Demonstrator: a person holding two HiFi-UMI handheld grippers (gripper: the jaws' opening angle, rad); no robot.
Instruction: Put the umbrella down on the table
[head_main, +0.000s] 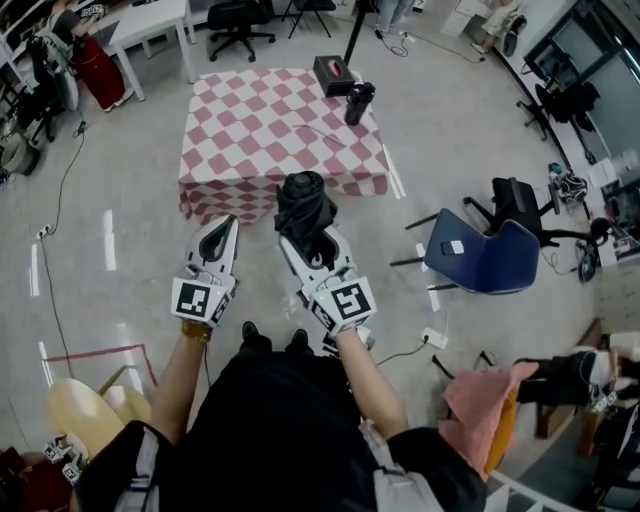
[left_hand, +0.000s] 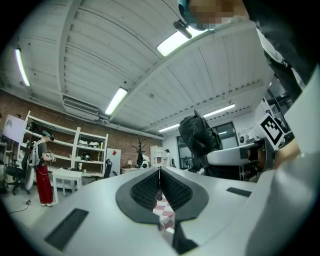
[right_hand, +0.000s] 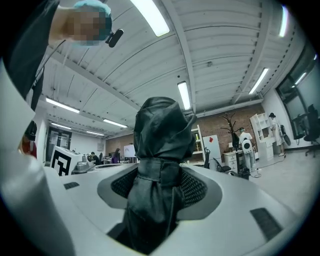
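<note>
A folded black umbrella (head_main: 303, 205) stands in my right gripper (head_main: 307, 243), whose jaws are shut on its strapped lower part; in the right gripper view the umbrella (right_hand: 159, 165) fills the space between the pads. It hangs just short of the near edge of the red-and-white checked table (head_main: 260, 125). My left gripper (head_main: 224, 228) is beside it on the left, shut with nothing between its pads; in the left gripper view the jaws (left_hand: 160, 189) meet and the umbrella (left_hand: 199, 135) shows to the right.
On the table's far right stand a black bottle (head_main: 358, 103) and a dark tissue box (head_main: 334, 75). A blue chair (head_main: 482, 255) sits on the floor to the right, white desks (head_main: 150, 25) and office chairs behind, cables across the floor.
</note>
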